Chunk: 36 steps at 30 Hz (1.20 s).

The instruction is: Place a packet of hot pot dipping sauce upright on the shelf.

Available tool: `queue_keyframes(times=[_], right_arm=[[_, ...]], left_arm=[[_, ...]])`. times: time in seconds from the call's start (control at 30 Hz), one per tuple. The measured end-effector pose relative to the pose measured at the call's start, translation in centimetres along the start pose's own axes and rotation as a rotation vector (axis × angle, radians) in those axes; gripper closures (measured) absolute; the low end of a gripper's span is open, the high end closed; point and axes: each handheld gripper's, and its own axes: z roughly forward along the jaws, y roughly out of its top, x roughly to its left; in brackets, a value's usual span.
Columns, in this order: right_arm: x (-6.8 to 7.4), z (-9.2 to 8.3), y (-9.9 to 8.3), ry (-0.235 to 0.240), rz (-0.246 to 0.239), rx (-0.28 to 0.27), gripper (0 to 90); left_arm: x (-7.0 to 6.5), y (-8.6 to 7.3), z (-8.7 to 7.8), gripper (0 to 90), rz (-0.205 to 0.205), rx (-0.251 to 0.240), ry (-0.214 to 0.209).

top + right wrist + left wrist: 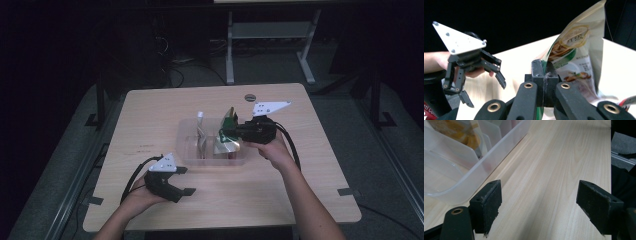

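Left gripper [181, 180] rests low on the near-left part of the worktop [150, 130], jaws spread wide with nothing but bare wood between them. The left gripper view puts it just beside the near corner of the clear divided bin [461, 180], not touching. Judgement: parked out of the way, yet close enough to steady the bin if it slides.

Centre: the clear plastic bin [187, 150] stands on the worktop, its partitions keeping upright packets apart; a white packet [201, 135] leans in one slot.

Right gripper [226, 133] is over the bin, jaws pressed together on the edge of a green-and-cream snack pouch [571, 50]. The pinch is at the pouch's side seam, so the pouch [227, 142] hangs mostly upright, its lower part in the bin's right section. Judgement: an edge grip keeps the contents uncrushed and lets the pouch drop between dividers.
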Motion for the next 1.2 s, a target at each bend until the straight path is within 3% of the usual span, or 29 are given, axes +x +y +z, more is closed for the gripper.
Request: queue_keyframes(times=[0.17,0.43,0.73,0.9,1.2], right_arm=[[0.0,0.7,-0.2,-0.033,-0.01,0.048,88.9],[0.2,0.8,-0.2,-0.033,-0.012,0.031,85.2],[0.7,0.0,0.2,-0.042,-0.019,0.012,63.3],[1.4,-0.4,0.2,-0.086,-0.029,0.023,44.0],[2.6,-1.7,-0.2,-0.123,-0.037,0.09,35.9]], left_arm=[[-0.1,0.0,0.2,20.0,0.005,0.012,-0.008],[-0.1,-0.1,0.3,20.0,0.006,0.015,-0.009],[-0.1,0.0,0.2,19.9,0.012,0.015,-0.009],[0.0,0.0,0.1,19.9,0.009,0.01,-0.008],[0.3,0.0,-0.4,19.9,0.009,0.003,0.002]])
